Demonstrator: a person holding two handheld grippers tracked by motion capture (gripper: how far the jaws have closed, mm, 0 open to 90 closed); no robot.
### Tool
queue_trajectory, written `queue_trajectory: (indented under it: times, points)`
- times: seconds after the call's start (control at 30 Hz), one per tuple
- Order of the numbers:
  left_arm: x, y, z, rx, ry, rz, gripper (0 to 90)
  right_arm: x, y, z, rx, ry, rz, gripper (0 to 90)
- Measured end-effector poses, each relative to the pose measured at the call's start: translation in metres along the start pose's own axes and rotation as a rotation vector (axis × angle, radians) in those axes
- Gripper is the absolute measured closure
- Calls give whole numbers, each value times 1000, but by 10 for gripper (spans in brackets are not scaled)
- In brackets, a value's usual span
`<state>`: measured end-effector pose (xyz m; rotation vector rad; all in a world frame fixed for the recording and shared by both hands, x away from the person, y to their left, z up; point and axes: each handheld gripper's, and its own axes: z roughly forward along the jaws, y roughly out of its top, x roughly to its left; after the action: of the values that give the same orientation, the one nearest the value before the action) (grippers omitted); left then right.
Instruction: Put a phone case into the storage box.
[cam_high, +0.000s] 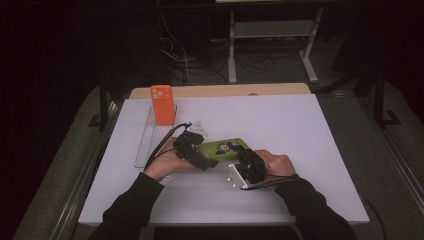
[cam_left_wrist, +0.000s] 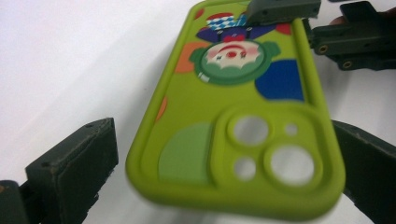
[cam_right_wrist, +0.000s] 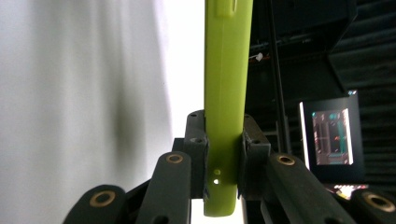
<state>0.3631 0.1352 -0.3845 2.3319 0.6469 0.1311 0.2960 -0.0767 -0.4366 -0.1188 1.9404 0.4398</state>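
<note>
Shadow is swallowing everything beyond the white table, so the floor and the frames back there are hard to make out. Two phone cases are showing: a green case with a cartoon print, hanging just above the table's middle, and an orange case standing upright in a clear tray near the far left edge. The right gripper is clamping the green case's plain end by its thickness, pads pressing on both faces. The left gripper is standing wide apart around the camera end; its left jaw is sitting clear of the case, while at the right jaw contact is unclear. Its view is cutting off the case's lower corner. Bare table is lying open toward the right and near edges.
</note>
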Motion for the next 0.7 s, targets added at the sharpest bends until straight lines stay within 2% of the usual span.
queue_trajectory:
  times: [0.03,0.07,0.1,0.13,0.17,0.2,0.23,0.27,0.3,0.33,0.37,0.4,0.43,0.5,0.53,0.57,0.63,0.7]
  points:
    - [2,-1,-1,8,0,7,0,-1,-1,0,1,11,16,759]
    - [1,-1,-1,-3,4,-10,0,-1,-2,0,9,30,46,759]
    - [1,-2,-2,-3,6,-6,0,-2,-2,0,7,38,78,759]
    - [1,-2,-1,-16,5,-21,0,-6,-3,0,0,33,91,758]
    - [1,-2,-2,-21,7,-25,0,-7,-4,0,6,51,117,758]
    - [3,-2,-4,-9,14,7,0,-8,-5,1,8,56,139,759]
    - [4,-2,-4,-13,15,6,0,-10,-7,2,5,65,156,758]
    - [2,-2,-3,-31,15,-18,0,-11,-8,2,5,72,176,759]
    - [2,-3,-3,-28,14,-29,0,-12,-9,2,5,81,200,758]
    - [3,-3,-4,-17,13,-15,0,-15,-11,4,-4,89,190,759]
    - [3,-3,-4,-22,13,-21,0,-16,-12,4,1,95,212,759]
    - [2,-3,-3,-35,13,-35,0,-17,-12,3,8,106,274,758]
    - [3,-3,-4,-36,16,-26,0,-19,-13,3,6,117,309,759]
    - [3,-3,-4,-48,21,-34,0,-20,-14,3,-2,149,427,759]
    - [3,-3,-4,-49,24,-37,0,-23,-15,4,-7,165,451,759]
    - [5,-2,-7,-22,30,0,0,-25,-17,5,-14,184,489,759]
    - [7,-2,-8,-28,40,16,0,-27,-19,5,-18,201,534,759]
    - [6,-2,-8,-35,44,-8,0,-30,-22,6,-21,223,593,759]
